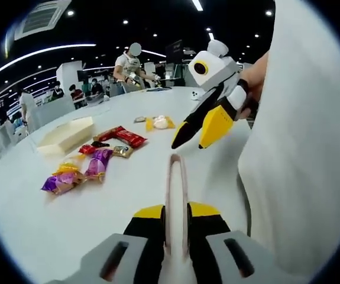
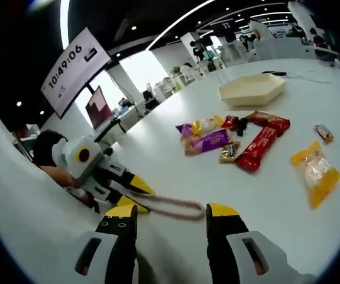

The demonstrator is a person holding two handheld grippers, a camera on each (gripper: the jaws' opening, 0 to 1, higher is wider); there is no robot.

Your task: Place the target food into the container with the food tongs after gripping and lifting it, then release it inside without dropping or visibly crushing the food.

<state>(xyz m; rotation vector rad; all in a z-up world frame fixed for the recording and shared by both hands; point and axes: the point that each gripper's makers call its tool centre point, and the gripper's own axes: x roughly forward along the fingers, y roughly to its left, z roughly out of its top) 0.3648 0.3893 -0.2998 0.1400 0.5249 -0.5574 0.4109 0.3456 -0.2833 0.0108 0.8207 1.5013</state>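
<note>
— What did your left gripper view give you?

— My left gripper (image 1: 175,228) had its jaws pinched narrow on the food tongs (image 1: 175,195), whose two pale arms ran forward over the white table (image 1: 69,225). Beyond their tips lay the snacks: a purple packet (image 1: 99,164) and a yellow-and-purple one (image 1: 63,179) nearest, a red wrapper (image 1: 124,136) behind them, a yellow bag (image 1: 161,122) farther right. The cream container (image 1: 66,135) sat past the pile on the left. My right gripper (image 1: 202,133) came in from the right, held above the table, jaws a little apart and holding nothing.

— And the right gripper view?

— There the right gripper's jaws stood wide with nothing between them. The left gripper (image 2: 137,192) entered from the left, the tongs' (image 2: 170,207) loop lying across the table (image 2: 175,171) in front of my jaws. The purple packet (image 2: 208,142), two red wrappers (image 2: 258,148) and the yellow bag (image 2: 316,171) were spread beyond, well apart from the tongs. The container (image 2: 252,90) sat farther off.
</note>
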